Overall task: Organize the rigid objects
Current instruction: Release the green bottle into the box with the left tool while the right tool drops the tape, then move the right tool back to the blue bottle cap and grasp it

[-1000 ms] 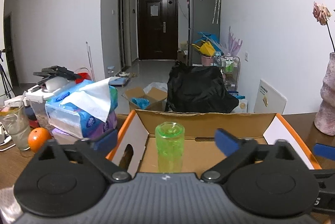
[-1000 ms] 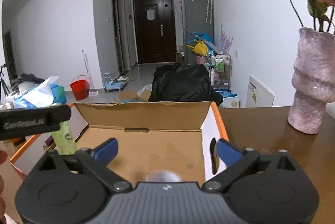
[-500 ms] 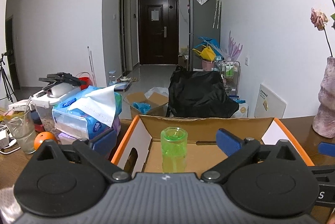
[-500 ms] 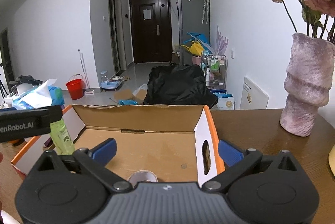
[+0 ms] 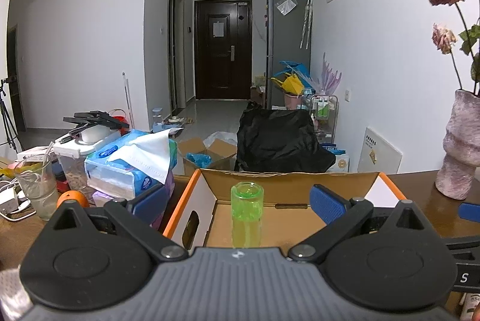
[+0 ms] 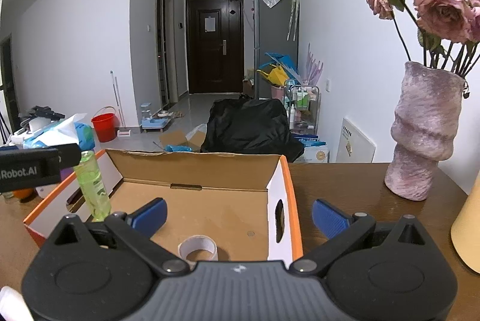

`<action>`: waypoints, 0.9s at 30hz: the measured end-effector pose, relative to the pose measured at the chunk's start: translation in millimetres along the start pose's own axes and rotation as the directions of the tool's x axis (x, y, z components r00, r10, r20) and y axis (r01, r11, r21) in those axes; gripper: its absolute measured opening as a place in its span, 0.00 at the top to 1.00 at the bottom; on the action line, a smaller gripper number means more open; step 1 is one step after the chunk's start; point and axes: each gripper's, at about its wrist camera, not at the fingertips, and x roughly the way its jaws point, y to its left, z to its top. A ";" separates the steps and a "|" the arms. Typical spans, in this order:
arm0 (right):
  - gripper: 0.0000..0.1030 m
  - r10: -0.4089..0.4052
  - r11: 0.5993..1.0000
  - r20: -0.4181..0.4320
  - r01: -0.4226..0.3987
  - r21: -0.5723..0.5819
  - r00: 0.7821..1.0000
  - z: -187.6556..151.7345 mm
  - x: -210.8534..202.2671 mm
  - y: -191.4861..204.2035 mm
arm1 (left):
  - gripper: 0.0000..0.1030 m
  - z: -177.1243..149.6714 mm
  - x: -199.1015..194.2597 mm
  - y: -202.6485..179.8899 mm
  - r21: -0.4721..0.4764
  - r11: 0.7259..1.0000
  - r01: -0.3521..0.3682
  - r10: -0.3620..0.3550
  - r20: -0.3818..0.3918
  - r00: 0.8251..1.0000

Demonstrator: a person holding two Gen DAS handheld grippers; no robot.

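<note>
Green bottle (image 5: 246, 214) upright inside cardboard box (image 6: 279, 171), left end, likely parked for sorting. Tape roll (image 6: 197, 247) near box front wall. Left gripper (image 5: 240, 202), right gripper (image 6: 238, 214) both released, empty.

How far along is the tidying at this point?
Done: a green bottle stands upright in the cardboard box, and a tape roll lies on its floor. In hand: nothing; the left gripper and right gripper are both open. Left: I can't tell what else belongs in the box.
</note>
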 end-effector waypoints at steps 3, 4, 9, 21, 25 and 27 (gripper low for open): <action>0.00 -0.002 1.000 0.006 0.002 0.000 1.000 -2.7 -9.2 -1.5 | 0.00 -1.8 -8.6 1.3 0.002 1.000 0.000 0.000 0.007 1.000; 0.00 -0.002 1.000 0.008 0.002 -0.001 1.000 -3.7 -12.7 -1.8 | 0.00 -2.2 -10.8 2.3 0.001 1.000 0.000 0.000 0.009 1.000; 0.00 -0.003 1.000 0.014 0.003 0.000 1.000 -8.5 -27.8 -4.6 | 0.00 -5.2 -29.1 4.5 -0.003 1.000 0.008 -0.008 0.017 1.000; 0.00 -0.010 1.000 0.011 0.010 -0.001 1.000 -26.5 -68.3 -10.6 | 0.00 -20.1 -73.7 5.7 -0.017 0.999 0.029 -0.029 0.016 0.999; 0.00 -0.008 1.000 0.004 0.008 0.000 1.000 -34.7 -83.0 -12.5 | 0.00 -27.7 -88.6 5.8 -0.018 0.999 0.029 -0.029 0.004 1.000; 0.00 -0.011 1.000 0.001 0.011 0.000 1.000 -38.4 -90.0 -13.7 | 0.00 -31.3 -97.1 5.0 -0.018 0.999 0.030 -0.030 0.002 1.000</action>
